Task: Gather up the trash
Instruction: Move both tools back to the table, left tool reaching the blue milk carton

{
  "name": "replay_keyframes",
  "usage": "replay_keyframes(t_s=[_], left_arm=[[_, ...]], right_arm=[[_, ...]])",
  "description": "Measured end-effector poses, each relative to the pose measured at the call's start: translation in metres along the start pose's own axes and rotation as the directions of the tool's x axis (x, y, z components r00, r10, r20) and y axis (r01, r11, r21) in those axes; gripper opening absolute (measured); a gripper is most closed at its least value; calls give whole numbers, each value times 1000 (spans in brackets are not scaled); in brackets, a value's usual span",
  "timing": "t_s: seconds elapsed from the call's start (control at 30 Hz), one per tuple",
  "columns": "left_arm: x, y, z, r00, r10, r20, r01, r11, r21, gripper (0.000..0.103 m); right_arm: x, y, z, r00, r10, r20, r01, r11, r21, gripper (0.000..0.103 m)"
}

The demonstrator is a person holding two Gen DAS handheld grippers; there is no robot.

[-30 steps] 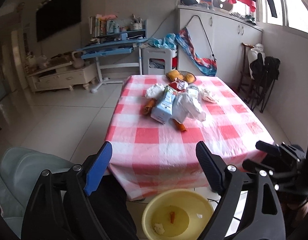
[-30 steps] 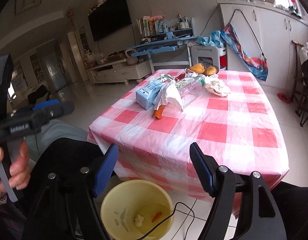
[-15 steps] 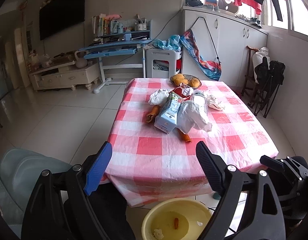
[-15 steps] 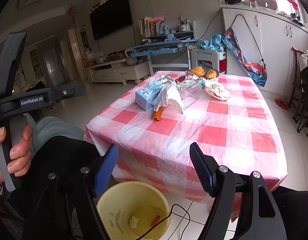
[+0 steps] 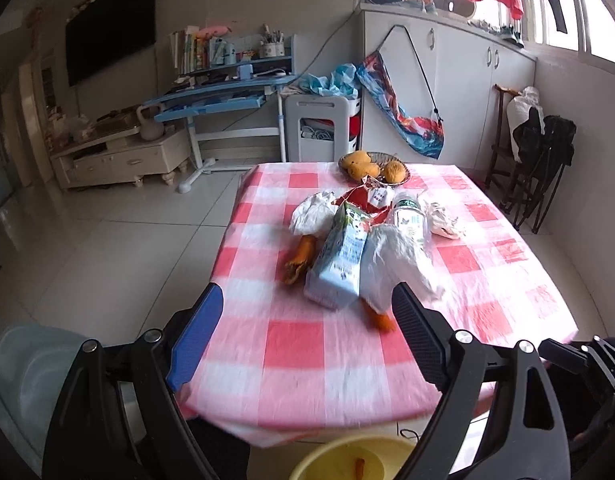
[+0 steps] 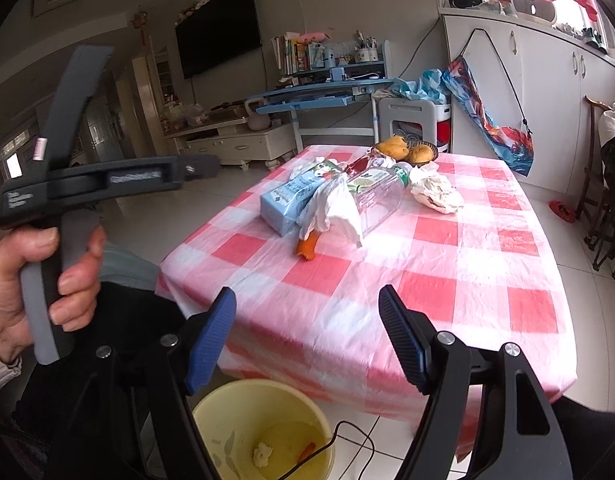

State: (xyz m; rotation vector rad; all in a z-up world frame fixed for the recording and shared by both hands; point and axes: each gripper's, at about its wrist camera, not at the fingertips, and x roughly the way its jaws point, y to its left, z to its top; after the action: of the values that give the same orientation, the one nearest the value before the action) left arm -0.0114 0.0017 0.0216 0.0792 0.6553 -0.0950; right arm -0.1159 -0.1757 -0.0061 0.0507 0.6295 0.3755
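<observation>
Closer now, left gripper (image 5: 303, 330) faces milk carton (image 5: 341, 256) lying lengthwise away.

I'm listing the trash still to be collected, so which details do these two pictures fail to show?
- Yellow bin: left wrist view, cut off by the bottom edge; contents mostly unseen.
- Milk carton: right wrist view, print too small to read; white plastic bag covers its end.
- Orange peel: left wrist view, blurred, partly under the bag.
- Red wrapper: mostly hidden behind the carton.
</observation>
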Motion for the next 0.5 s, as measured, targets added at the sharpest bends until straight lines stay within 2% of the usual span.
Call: replay_keyframes(t_s=[0.27,0.47,0.5], left_arm=[[83,-20,30,996,20,-83,-13,996,84,83],[139,-32,34,986,31,-166,-4,986,166,82],[145,-31,34,984,22,-177,7,987,161,77]], right_arm=[[42,-8,15,998,24,-66,-22,1000,19,70],[78,-2,16,988,48,-149,-46,999,21,62],[84,-2,16,986,48,-161,-44,999,26,61]])
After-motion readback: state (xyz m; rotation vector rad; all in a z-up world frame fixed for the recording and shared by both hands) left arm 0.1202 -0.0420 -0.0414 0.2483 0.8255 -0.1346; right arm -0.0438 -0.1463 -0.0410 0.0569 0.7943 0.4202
